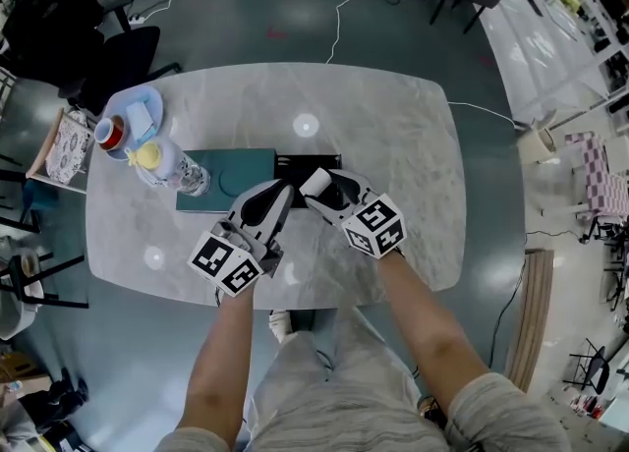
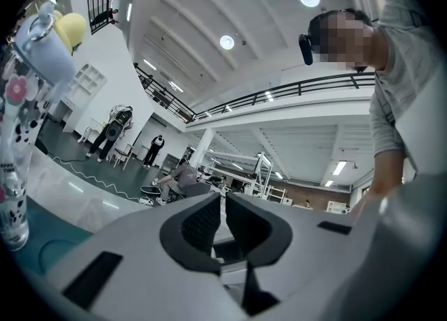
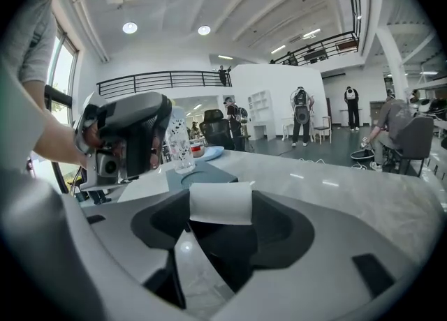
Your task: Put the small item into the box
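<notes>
A small white item (image 3: 221, 203) sits pinched between the jaws of my right gripper (image 1: 316, 185), which is shut on it; in the head view the white item (image 1: 315, 181) hangs just above the near edge of the box's black open part (image 1: 316, 160). The box's teal part (image 1: 228, 177) lies to the left on the marble table (image 1: 393, 136). My left gripper (image 1: 270, 202) rests beside the right one, near the teal part, jaws together with nothing between them. In the left gripper view its own jaws point up and out across the room, with the box out of sight.
A patterned bottle with a yellow cap (image 1: 162, 163) stands at the teal box's left end. Behind it is a blue plate (image 1: 147, 106) carrying a red cup (image 1: 111, 133). Chairs stand off the table's left side. People stand far across the hall.
</notes>
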